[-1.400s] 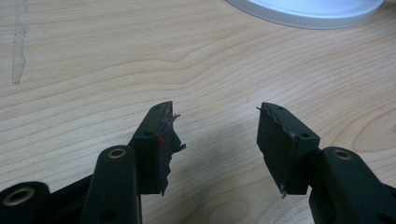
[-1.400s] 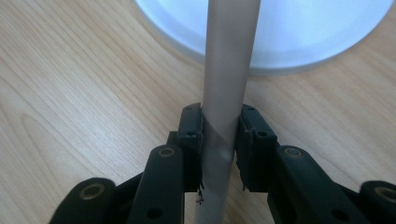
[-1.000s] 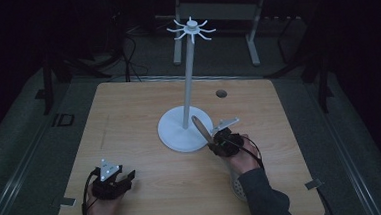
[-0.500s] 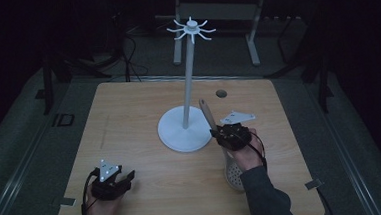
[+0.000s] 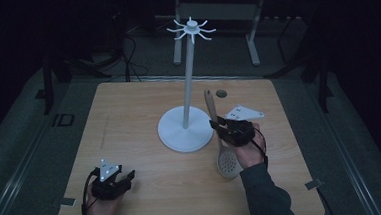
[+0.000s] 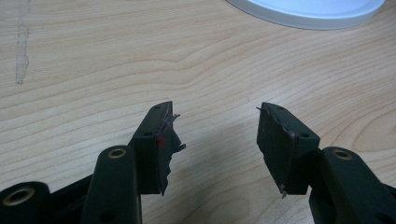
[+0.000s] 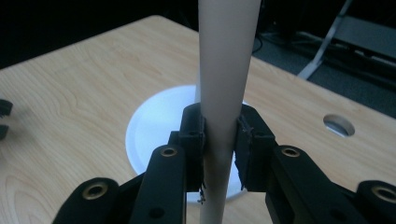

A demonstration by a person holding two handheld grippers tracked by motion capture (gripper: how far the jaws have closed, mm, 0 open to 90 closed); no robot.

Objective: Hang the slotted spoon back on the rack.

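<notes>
The right hand-held gripper [image 5: 219, 129] holds a beige slotted spoon [image 5: 219, 136] by its handle, its two black jaws clamped against the handle from either side. In the right gripper view the handle [image 7: 228, 84] runs straight up between the pads [image 7: 195, 140], which press on it with no gap showing. In the high view the spoon stands close to upright and slightly tilted: the handle tip points up and away from the person, near the stand's pole, while the perforated bowl [image 5: 228, 163] hangs low at the near end, just above the counter [image 5: 128, 111] and in front of the person's right hand [image 5: 248, 149]. Whether the bowl touches the wood cannot be told.

The spoon is just to the right of a white utensil stand [image 5: 186, 133], whose round base sits near the middle of the counter and whose thin pole rises to a ring of short hooks [image 5: 191, 30] at the top. The spoon is close beside the base but apart from the pole.

The left hand-held gripper [image 5: 125, 177] rests low over the near left part of the counter, well apart from the spoon and the stand. In the left gripper view its jaws stand wide apart with bare wood between the pads [image 6: 163, 144], and the edge of the white base [image 6: 308, 14] shows at the top. A small round hole [image 5: 221, 93] sits in the counter beyond the spoon
</notes>
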